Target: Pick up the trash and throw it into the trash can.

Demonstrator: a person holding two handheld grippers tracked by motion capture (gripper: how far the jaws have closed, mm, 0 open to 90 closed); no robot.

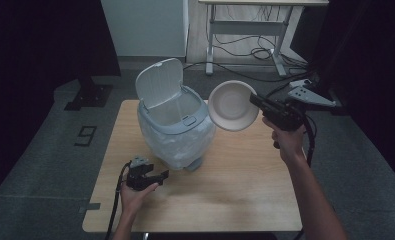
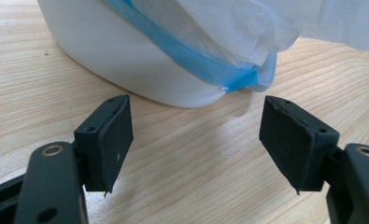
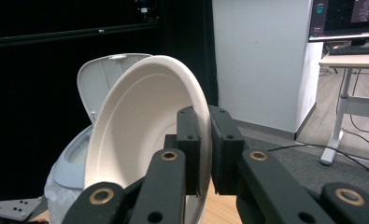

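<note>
A small grey-white bin [image 1: 175, 131] lined with a white plastic bag stands on the wooden table [image 1: 235, 185], its lid [image 1: 158, 82] flipped up and open. My right gripper [image 1: 257, 103] is shut on the rim of a beige paper bowl [image 1: 232, 106], held tilted on edge in the air just right of the bin's mouth. In the right gripper view the two jaws pinch the bowl [image 3: 140, 140] rim, with the bin [image 3: 72, 172] behind it. My left gripper [image 1: 157, 176] rests open on the table at the bin's front left, its pads [image 2: 114, 140] apart before the bin base [image 2: 126, 60].
The bag's blue edge [image 2: 191, 58] hangs over the bin base. Dark curtains flank the table. A desk frame [image 1: 245, 35] with floor cables stands behind, and a grey floor surrounds the table.
</note>
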